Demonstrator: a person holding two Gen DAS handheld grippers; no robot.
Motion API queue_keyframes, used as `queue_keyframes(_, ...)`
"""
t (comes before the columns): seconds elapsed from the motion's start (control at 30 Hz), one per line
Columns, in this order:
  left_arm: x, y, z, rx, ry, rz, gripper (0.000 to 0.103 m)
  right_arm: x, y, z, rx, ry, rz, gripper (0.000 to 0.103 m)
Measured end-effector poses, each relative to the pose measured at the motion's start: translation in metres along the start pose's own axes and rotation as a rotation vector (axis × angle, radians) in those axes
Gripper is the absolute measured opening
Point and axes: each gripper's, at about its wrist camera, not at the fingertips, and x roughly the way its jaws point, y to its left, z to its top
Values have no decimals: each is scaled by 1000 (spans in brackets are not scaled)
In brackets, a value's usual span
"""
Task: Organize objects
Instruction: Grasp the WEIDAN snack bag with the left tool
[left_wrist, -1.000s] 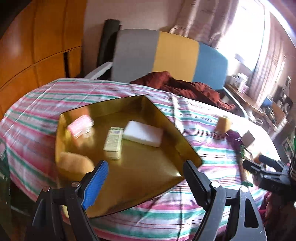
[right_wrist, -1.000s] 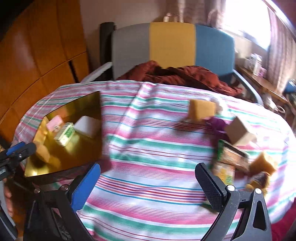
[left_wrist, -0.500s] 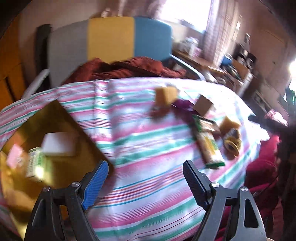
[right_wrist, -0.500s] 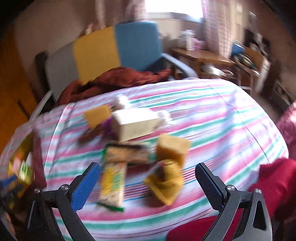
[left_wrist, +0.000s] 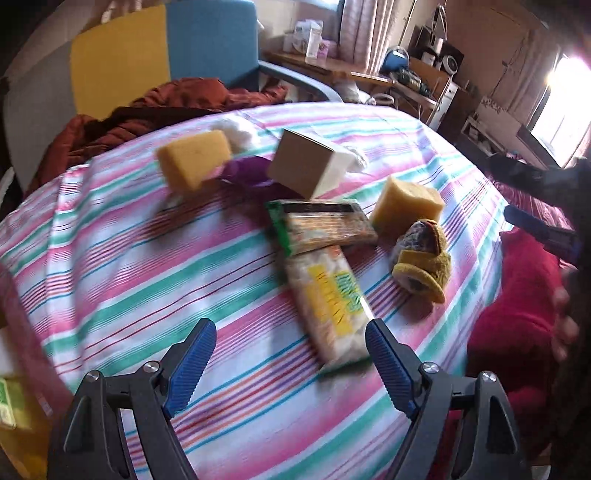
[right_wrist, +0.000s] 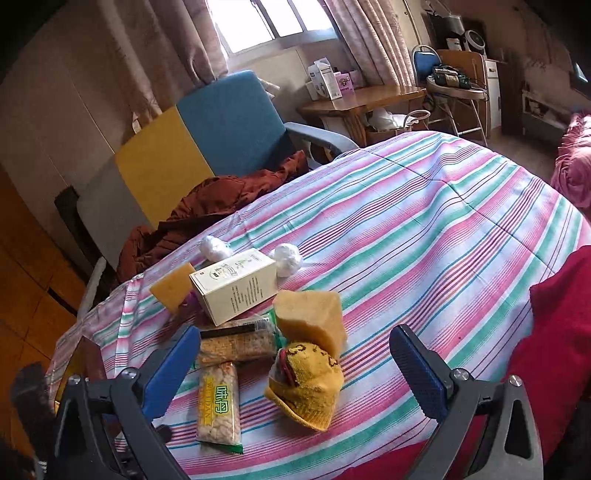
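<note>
A pile of loose things lies on the striped tablecloth (left_wrist: 147, 258). It holds a yellow-labelled snack packet (left_wrist: 332, 302), a green cracker packet (left_wrist: 321, 225), two yellow sponges (left_wrist: 192, 162) (left_wrist: 406, 205), a cardboard box (left_wrist: 306, 166) and a rolled yellow sock (left_wrist: 424, 262). My left gripper (left_wrist: 290, 332) stands open above the near end of the snack packet, gripping nothing. My right gripper (right_wrist: 295, 338) is open over the rolled sock (right_wrist: 306, 384) and a sponge (right_wrist: 310, 317), with nothing between its pads. The box (right_wrist: 236, 288) lies just beyond.
A corner of the golden tray (left_wrist: 22, 424) shows at the lower left. Two white wads (right_wrist: 214, 247) (right_wrist: 286, 258) lie behind the box. A chair (right_wrist: 221, 122) with a rust-red garment (right_wrist: 207, 206) stands past the table. Red cloth (right_wrist: 546, 350) hangs at the near right edge.
Both views have swung right, from the golden tray to the pile. The left gripper has left the tray and come down over the snack packet. Both stay open.
</note>
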Motion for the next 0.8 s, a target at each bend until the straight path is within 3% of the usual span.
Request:
queue_keyframes(0.2, 40, -20, 18, 4, 67, -14, 84, 4, -2, 1, 13, 15, 35, 103)
queue_keyframes(0.3, 60, -21, 20, -8, 92, 27, 84, 4, -6, 1, 26, 17, 45, 103)
queue_keyframes(0.5, 59, -22, 10, 50, 37, 62, 83, 8, -15, 1, 76, 39, 50, 103)
queue_keyframes(0.67, 50, -10, 5, 46, 16, 72, 55, 10, -17, 2, 92, 48, 37, 103)
queue_keyframes(0.73, 45, -2, -1, 41, 5, 63, 48, 13, -16, 2, 90, 62, 28, 103)
queue_keyframes(0.8, 39, 5, -8, 42, -6, 43, 47, 14, -15, 1, 81, 69, 18, 103)
